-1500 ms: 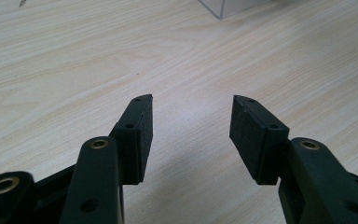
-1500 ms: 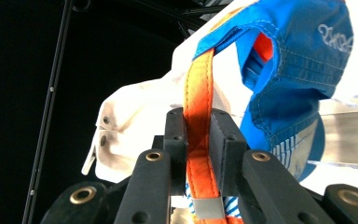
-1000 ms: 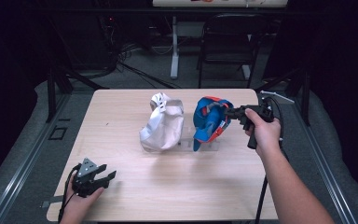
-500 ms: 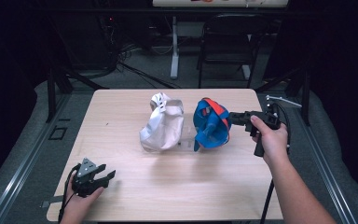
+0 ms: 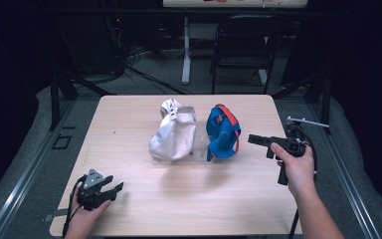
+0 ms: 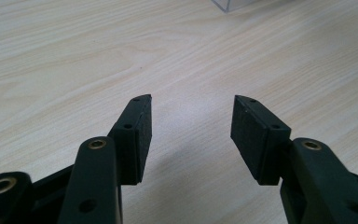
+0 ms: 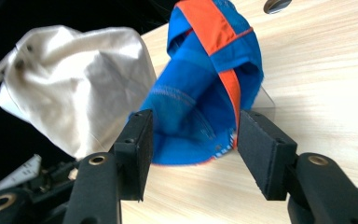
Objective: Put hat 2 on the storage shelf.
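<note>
High view, left to right: the left tool (image 5: 110, 188) rests at the table's (image 5: 129, 114) near-left corner, jaws apart and empty. Mid-table sits a white cloth bag (image 5: 173, 133), a blue and orange cloth (image 5: 223, 133) just beside it. The right tool (image 5: 252, 139) has just been opening, jaws wide, clear of the cloth to its right. Right gripper view adds a clear plastic piece (image 7: 265, 100) under the blue cloth

Beyond your right gripper's black fingers (image 7: 135, 149) sits a bright blue cap (image 7: 200, 107) with orange stripes; past its left finger, a plain off-white cap (image 7: 79, 93). Under both fingers runs the pale wood-grain table (image 7: 331, 84).
</note>
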The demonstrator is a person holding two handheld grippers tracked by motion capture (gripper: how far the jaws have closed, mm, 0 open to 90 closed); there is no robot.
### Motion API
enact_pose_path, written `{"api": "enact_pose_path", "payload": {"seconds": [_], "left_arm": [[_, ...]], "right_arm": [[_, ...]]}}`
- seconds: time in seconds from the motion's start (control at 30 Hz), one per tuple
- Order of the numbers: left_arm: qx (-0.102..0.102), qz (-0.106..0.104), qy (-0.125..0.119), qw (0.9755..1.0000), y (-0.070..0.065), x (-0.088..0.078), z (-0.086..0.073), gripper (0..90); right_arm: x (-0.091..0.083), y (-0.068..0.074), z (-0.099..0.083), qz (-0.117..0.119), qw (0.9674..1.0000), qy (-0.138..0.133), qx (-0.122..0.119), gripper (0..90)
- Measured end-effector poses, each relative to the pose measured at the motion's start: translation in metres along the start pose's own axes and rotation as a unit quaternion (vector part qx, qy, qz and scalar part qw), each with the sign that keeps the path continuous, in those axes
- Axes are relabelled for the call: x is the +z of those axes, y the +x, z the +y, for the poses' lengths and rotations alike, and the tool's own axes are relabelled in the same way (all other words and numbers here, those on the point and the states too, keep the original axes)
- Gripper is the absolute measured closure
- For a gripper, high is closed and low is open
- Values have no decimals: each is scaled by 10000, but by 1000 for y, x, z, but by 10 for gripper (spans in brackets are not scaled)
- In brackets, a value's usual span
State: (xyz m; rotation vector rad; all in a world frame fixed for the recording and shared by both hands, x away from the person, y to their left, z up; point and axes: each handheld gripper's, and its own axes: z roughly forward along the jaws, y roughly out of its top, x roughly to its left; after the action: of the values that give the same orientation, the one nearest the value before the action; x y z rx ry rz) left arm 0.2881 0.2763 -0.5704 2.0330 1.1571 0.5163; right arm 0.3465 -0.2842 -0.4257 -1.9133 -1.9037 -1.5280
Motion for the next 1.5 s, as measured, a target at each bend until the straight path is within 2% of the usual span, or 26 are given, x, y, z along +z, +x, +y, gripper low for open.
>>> {"api": "enact_pose_path", "payload": {"seconds": [0.2, 0.37, 0.47, 0.67, 0.83, 0.9, 0.97, 1.03, 1.2, 1.4, 1.5], "left_arm": [[-10, 7, 17, 10000, 0, 1, -1, 485], [-17, 5, -2, 10000, -1, 1, -1, 485], [-27, 5, 10, 10000, 0, 1, -1, 485], [-16, 1, 20, 10000, 0, 0, -1, 485], [-17, 7, 24, 10000, 0, 1, -1, 485], [-33, 5, 14, 10000, 0, 1, -1, 485], [-29, 2, 23, 10000, 0, 2, -1, 485], [-28, -11, 31, 10000, 0, 1, -1, 485], [-25, -27, 48, 10000, 0, 2, -2, 485], [-9, -53, 25, 10000, 0, 3, -1, 485], [-32, -55, 20, 10000, -1, 3, -1, 485]], "right_arm": [[-4, 1, -22, 1, 9994, -27, -356, 463], [-7, 1, -41, -88, 9976, -237, -639, 453], [-7, -2, -55, -137, 9969, -376, -673, 450], [-3, -12, -80, -113, 9973, -272, -672, 466], [3, -18, -100, -223, 9955, -327, -864, 474], [4, -18, -102, -245, 9950, -327, -909, 473], [8, -18, -108, -361, 9927, -345, -1102, 470], [10, -18, -112, -392, 9918, -355, -1163, 469], [22, -18, -124, -335, 9906, -318, -1286, 462], [37, -18, -132, -334, 9911, -195, -1271, 469], [43, -21, -135, -309, 9921, -7, -1217, 476]]}}
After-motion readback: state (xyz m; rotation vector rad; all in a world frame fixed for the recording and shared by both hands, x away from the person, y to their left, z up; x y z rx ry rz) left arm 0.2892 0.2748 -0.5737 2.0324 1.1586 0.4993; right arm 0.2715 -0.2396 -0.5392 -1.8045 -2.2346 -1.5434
